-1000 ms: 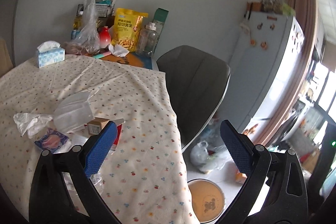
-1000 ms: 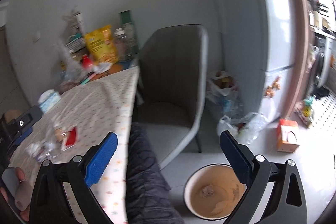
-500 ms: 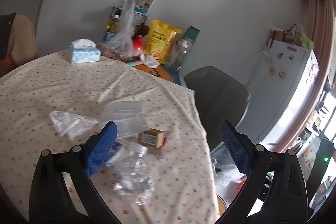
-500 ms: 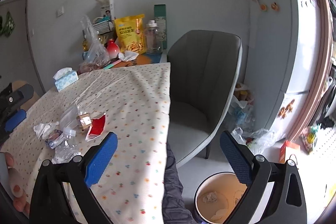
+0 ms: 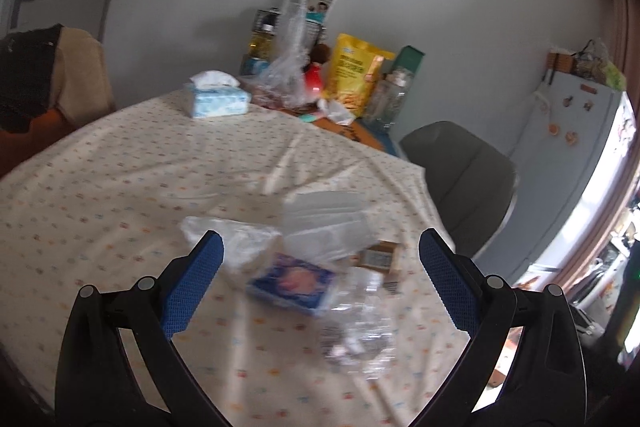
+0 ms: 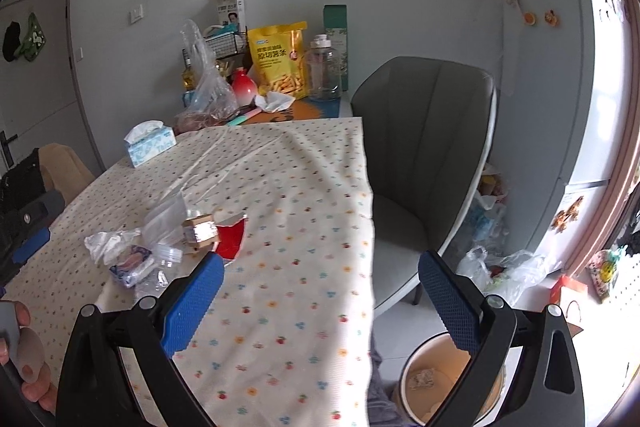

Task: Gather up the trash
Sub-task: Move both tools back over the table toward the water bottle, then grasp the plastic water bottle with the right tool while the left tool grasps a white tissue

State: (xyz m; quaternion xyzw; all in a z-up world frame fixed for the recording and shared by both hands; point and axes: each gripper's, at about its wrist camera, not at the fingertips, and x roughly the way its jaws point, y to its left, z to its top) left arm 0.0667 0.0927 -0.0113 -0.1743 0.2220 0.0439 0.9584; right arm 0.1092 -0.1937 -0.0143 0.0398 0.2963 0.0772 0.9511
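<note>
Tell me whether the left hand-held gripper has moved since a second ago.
Yes. The left hand-held gripper swung away from the grey chair toward the trash pile.

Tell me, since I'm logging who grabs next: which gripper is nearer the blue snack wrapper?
Left. The left gripper hovers open right over the blue snack wrapper. The right gripper is open farther along the table edge, the wrapper off to its left.
</note>
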